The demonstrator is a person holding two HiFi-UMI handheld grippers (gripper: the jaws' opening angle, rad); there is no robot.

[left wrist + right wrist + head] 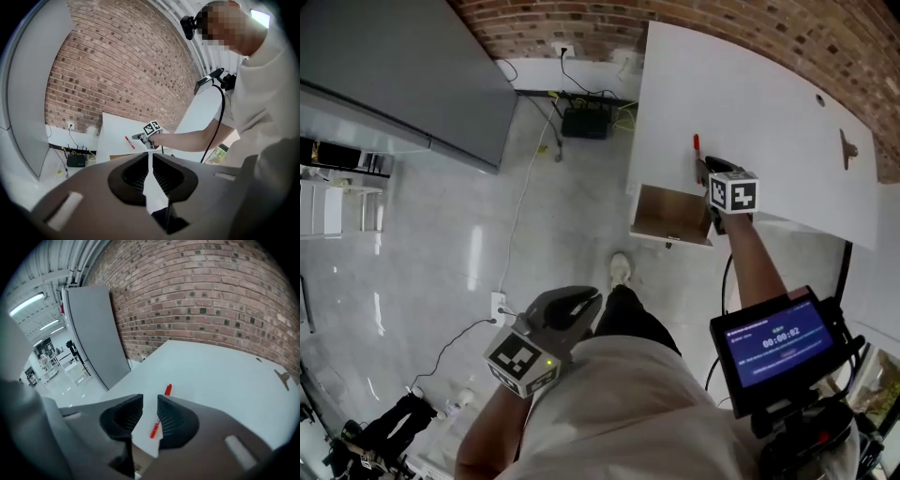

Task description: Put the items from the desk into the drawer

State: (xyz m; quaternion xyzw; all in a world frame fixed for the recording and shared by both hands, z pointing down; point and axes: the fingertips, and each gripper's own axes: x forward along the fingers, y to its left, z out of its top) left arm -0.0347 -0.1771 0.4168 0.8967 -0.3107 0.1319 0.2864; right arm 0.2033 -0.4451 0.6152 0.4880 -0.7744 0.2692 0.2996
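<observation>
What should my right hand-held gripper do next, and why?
Probably lower the right hand-held gripper and close on the slim red pen: its jaws stand apart, the pen lies ungripped on the white desk between them, and the wooden drawer is open.

The desk [769, 112] at the upper right of the head view is showing a smooth, matt white top. The open drawer [670, 214] under its near edge is looking like bare brown wood or board inside. The red pen [154, 429] is looking like smooth plastic. The floor [441, 244] on the left is gleaming, glossy and mirroring light, while the brick wall [211, 296] is looking rough and matt. The left gripper [151, 161] and right gripper [150, 401] are showing matt grey plastic with dark ribbed pads [172, 420]. The person's shirt [628, 412] is looking like soft pale cloth.
</observation>
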